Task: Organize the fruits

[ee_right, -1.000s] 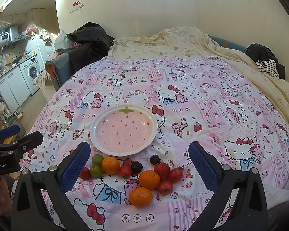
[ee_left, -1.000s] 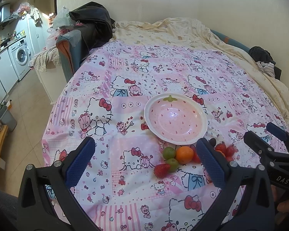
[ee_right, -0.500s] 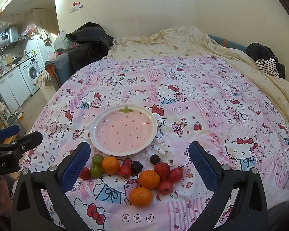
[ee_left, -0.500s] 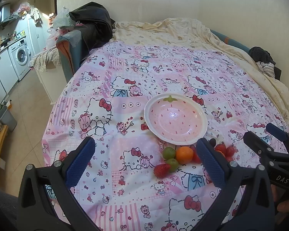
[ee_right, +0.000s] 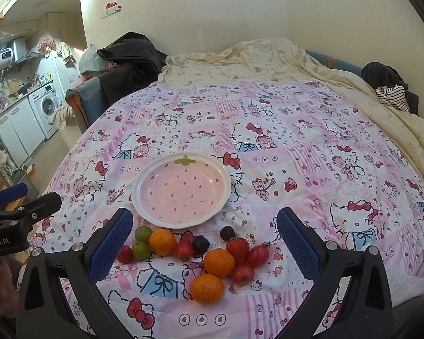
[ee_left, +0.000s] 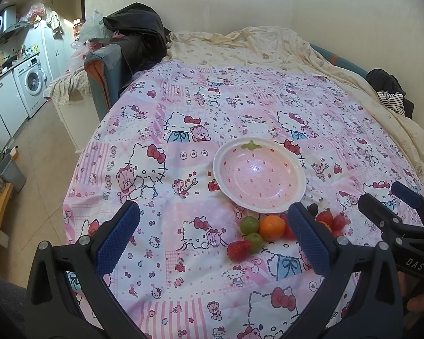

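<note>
Pink cartoon bedspread [ee_right: 296,147] holds plate [ee_right: 144,180], fruits [ee_right: 200,251]; both grippers' fingers spread.

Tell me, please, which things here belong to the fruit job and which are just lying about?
For the job: plate, oranges, strawberries, tomatoes, green fruits, dark plums.

Lying about: black clothes, striped top, washing machine, plastic bag.

Bowl [ee_right: 181,190] unobstructed above; fruit cluster [ee_right: 200,250] crowds its near rim.
</note>
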The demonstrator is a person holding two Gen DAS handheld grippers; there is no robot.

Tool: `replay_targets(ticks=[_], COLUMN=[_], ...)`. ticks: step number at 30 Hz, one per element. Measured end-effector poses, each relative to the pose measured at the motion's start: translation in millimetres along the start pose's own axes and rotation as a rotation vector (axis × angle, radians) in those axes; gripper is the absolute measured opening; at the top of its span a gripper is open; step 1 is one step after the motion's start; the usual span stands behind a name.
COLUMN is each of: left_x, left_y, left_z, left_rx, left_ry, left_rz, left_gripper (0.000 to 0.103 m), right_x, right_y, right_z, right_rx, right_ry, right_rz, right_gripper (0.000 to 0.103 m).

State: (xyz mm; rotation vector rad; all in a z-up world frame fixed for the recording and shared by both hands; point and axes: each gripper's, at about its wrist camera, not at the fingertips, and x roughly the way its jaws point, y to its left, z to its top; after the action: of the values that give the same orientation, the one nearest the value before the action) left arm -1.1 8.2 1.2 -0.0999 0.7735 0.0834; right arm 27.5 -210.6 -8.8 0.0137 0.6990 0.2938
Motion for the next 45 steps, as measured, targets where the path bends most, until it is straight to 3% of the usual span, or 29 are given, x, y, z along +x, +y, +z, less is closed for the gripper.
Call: replay_targets(ticks=[13,19,26,32,36,41,45], left_x=[1,13,31,73,103,121,133], left_y=[3,11,13,-4,-28,-36,-41], left_z=[-1,-3,-7,-28,-47,-53,-53], left_rx=[-0.001,-0.028,-0.034,0.035,0.145,0.174,0.179], left_ry=[0.009,0.059,0.13,0.329,0.443,0.462,0.477], left_rz=[0.006,0.05,0.052,0.001,-0.034,-0.034,-0.049], left_gripper=[0.103,0.103,0.103,0.091,0.075,0.072,0.06], right_x=[0,7,25,52,64,79,89], right_y=[0,-21,-38,-58,-60,-69,-84], right_z=[0,6,11,10,10,6,-4], right_rx=[-0.001,0.071,0.099,0.156,0.137,0.162,0.241], right_ry=[0.007,0.049,0.129,0.253,0.3,0.371,0.451], right_rz=[0.005,0.012,0.005,0.019,0.019,0.056,0.079], right_gripper=[0.103,0.103,0.103,0.103,0.1,0.092,0.079])
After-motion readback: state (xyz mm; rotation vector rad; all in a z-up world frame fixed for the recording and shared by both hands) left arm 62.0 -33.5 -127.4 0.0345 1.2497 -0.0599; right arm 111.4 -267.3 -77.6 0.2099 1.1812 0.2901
